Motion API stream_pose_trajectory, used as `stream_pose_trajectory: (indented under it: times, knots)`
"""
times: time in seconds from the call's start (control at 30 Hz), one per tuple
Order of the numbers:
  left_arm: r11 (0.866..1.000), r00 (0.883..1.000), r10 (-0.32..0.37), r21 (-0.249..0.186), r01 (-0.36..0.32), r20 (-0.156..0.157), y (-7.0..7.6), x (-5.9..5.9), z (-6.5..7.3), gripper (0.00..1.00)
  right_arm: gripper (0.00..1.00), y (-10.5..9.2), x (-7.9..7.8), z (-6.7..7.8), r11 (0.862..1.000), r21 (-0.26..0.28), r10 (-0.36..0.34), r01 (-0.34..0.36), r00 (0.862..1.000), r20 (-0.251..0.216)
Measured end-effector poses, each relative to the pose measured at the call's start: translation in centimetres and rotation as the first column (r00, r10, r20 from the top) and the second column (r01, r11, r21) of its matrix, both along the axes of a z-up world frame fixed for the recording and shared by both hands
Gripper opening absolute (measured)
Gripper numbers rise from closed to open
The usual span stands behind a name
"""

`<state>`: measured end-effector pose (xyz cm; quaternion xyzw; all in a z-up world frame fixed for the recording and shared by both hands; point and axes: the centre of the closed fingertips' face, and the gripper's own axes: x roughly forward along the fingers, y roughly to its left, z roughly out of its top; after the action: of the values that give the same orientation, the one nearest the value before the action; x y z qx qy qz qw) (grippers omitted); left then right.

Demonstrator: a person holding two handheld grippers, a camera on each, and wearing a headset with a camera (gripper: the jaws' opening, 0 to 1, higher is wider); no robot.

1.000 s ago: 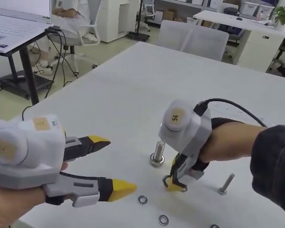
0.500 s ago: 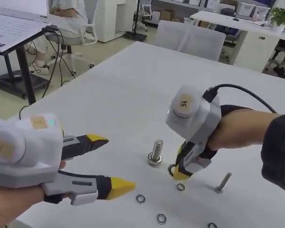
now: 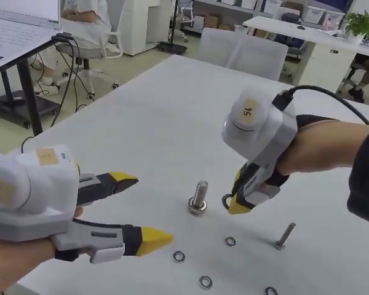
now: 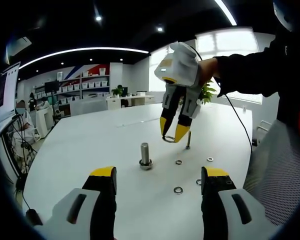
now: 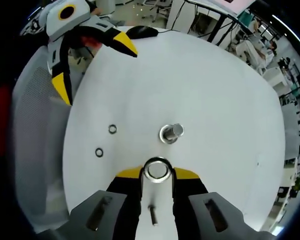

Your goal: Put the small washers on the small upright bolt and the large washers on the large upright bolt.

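In the head view, two grippers work over the white table (image 3: 147, 110). The left gripper (image 3: 141, 207) is low at the left with its jaws spread wide and nothing between them. The right gripper (image 3: 235, 206) is clenched on one held washer (image 3: 227, 200), above the table and just beside the large bolt (image 3: 198, 198), which stands upright. The small bolt (image 3: 285, 235) stands apart to the right. Four loose washers (image 3: 179, 256) lie on the near part of the table. The left gripper view, from the other side, looks between its own parted yellow tips: the same two bolts, again four washers lying flat, and the right gripper hanging above them with the ring in its tips, between the two bolts. The right gripper view looks straight down: the ring is pinched between its yellow tips, the large bolt's top is just ahead, two washers lie to the left, and the left gripper is beyond them.
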<state>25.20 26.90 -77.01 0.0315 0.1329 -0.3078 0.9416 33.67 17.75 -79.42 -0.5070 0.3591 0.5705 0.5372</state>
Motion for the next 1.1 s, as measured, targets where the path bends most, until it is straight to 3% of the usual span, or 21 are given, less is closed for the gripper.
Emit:
stream_pose_trajectory:
  times: [0.6, 1.1]
  knots:
    - [1.000, 1.000, 0.009, -0.010, -0.009, 0.014, 0.2, 0.0, 0.3, 0.68, 0.23, 3.0, 0.2, 2.0, 0.997, 0.000, 0.078, -0.078, 0.996, 0.036]
    - [1.000, 1.000, 0.021, -0.013, -0.021, 0.016, 0.5, -0.1, 0.2, 0.68, 0.23, 5.3, 1.1, 0.7, 0.992, -0.031, 0.126, -0.125, 0.992, 0.021]
